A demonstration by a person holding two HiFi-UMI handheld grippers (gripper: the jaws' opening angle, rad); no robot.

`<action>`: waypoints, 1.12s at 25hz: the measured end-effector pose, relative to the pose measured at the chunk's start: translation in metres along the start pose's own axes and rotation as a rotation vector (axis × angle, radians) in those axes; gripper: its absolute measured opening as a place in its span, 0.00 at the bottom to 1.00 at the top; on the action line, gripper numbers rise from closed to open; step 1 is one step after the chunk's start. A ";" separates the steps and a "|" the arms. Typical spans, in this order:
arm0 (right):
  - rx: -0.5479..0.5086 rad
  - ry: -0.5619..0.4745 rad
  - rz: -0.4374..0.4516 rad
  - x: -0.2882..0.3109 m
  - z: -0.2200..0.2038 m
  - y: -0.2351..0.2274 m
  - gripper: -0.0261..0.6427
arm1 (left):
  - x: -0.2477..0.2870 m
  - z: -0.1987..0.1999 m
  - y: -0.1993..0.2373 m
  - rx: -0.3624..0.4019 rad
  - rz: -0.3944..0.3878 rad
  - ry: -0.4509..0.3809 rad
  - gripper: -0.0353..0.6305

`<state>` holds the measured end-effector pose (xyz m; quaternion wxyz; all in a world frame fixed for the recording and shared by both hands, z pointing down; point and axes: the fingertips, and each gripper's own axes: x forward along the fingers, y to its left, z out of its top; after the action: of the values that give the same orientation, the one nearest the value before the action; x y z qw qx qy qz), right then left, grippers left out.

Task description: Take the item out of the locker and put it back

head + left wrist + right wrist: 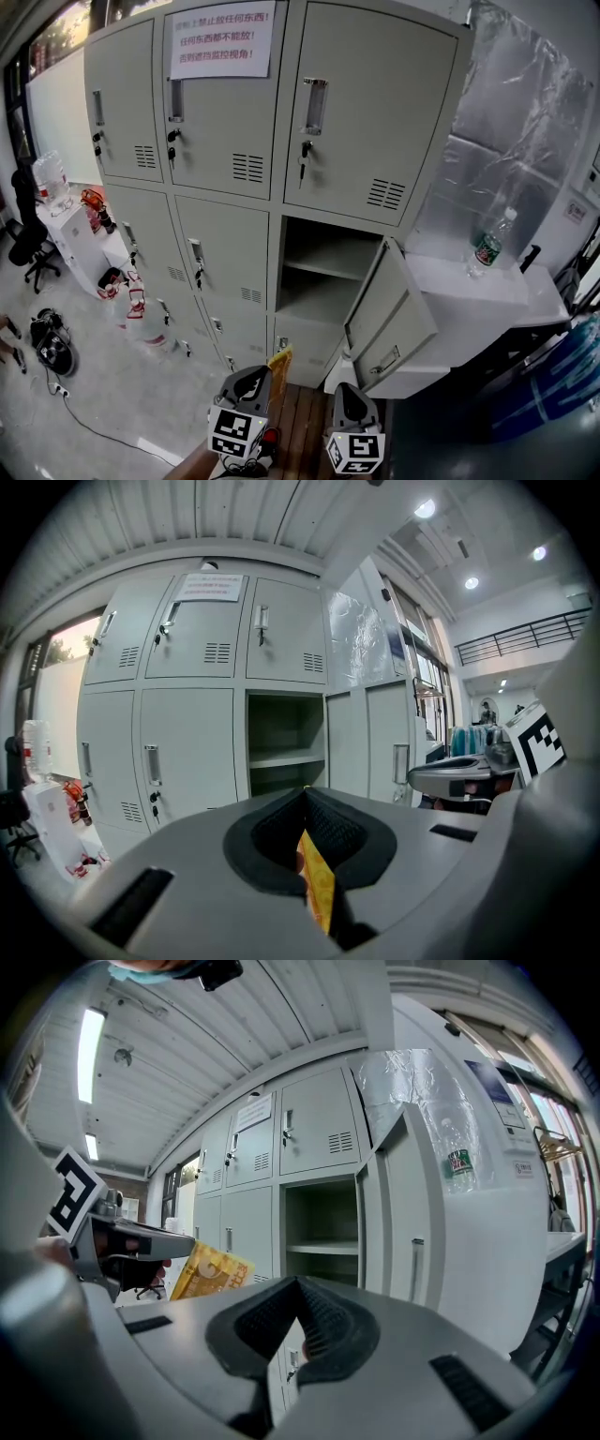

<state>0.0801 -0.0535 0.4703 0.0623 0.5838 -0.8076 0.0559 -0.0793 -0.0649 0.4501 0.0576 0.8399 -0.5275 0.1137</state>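
- While the person stood a little way off from the grey metal locker bank [225, 216], the left gripper [265, 370] had its jaws pressed together on a flat yellow-orange foil packet [279, 359]. Part of the packet stuck out past the jaw tips.
- That packet was the task's item. It was out of the locker, in the air in front of the open middle compartment [323, 272], which looked bare on both its shelf and its floor.
- The compartment's grey door [389, 319] hung swung out to the right, I'd judge so that the way in was free for the return.
- The right gripper [345, 392] was held just beside the left, its jaws closed with nothing between them. It seemed to have no part in the carrying and was simply held low, out of the way.
- A clear plastic bottle with a green label [489, 242] stood on the white counter [469, 281] to the right, well apart from all this.
- To my eye, the taking-out was done and the putting-back not yet begun.
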 end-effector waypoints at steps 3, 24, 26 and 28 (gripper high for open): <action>0.003 0.006 -0.016 0.005 0.001 -0.007 0.06 | 0.013 0.006 0.001 0.005 -0.012 -0.002 0.09; 0.050 0.067 -0.147 0.085 -0.010 -0.052 0.06 | 0.178 0.031 0.011 0.035 -0.177 -0.019 0.09; 0.062 0.079 -0.154 0.092 -0.014 -0.053 0.06 | 0.197 0.030 0.011 0.029 -0.184 -0.022 0.09; 0.073 0.091 -0.159 0.099 -0.017 -0.052 0.06 | 0.214 0.028 0.012 0.023 -0.188 -0.022 0.09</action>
<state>0.0996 -0.1592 0.5044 0.0820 0.6447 -0.7525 0.1067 0.0025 -0.2628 0.4766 0.0527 0.8876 -0.4456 0.1044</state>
